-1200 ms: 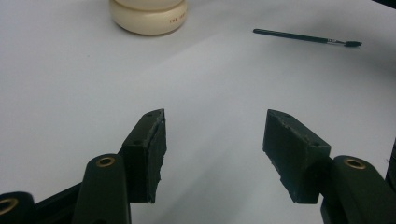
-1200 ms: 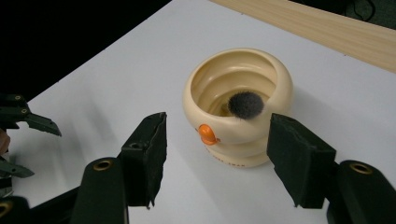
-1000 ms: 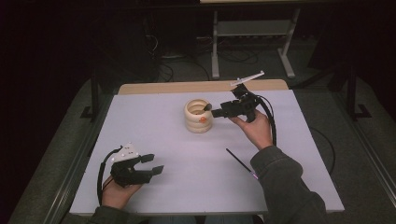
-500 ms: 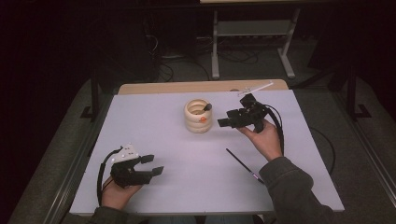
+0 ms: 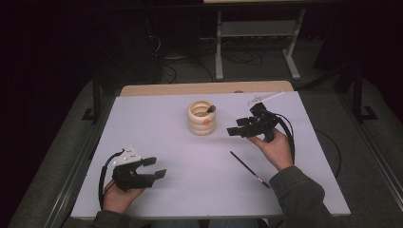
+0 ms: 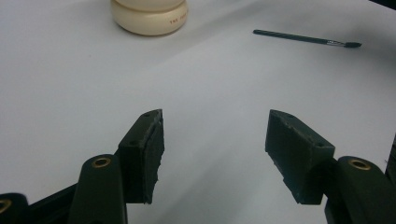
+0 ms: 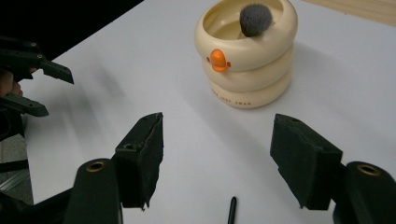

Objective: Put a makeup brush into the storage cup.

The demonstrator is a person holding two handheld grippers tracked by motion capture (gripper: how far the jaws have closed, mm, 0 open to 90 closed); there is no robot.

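Note:
A cream ringed holder (image 5: pixel 200 126) with an orange beak stands at the table's middle back, a grey brush head (image 5: pixel 211 109) resting in its top. In the right gripper view the holder (image 7: pixel 247 60) is ahead and the brush head (image 7: pixel 255 19) lies in its bowl. My right gripper (image 5: pixel 237 128) hovers just right of the holder, open and empty. A thin dark brush (image 5: pixel 249 168) lies on the table near that hand. My left gripper (image 5: pixel 156 167) rests at the front left, open with nothing between its jaws; from it the holder (image 6: pixel 149 18) and the thin brush (image 6: pixel 303 38) lie far ahead.
A white sheet (image 5: pixel 157 123) covers the table. A thin white stick (image 5: pixel 264 98) lies at the back right corner. A wooden strip (image 5: pixel 166 89) runs along the far edge. Beyond the table are dark floor, cables and a metal stand (image 5: pixel 256 33).
My right gripper has drawn back from the holder, toward the near right and slightly lower. The left gripper has stayed where it was.

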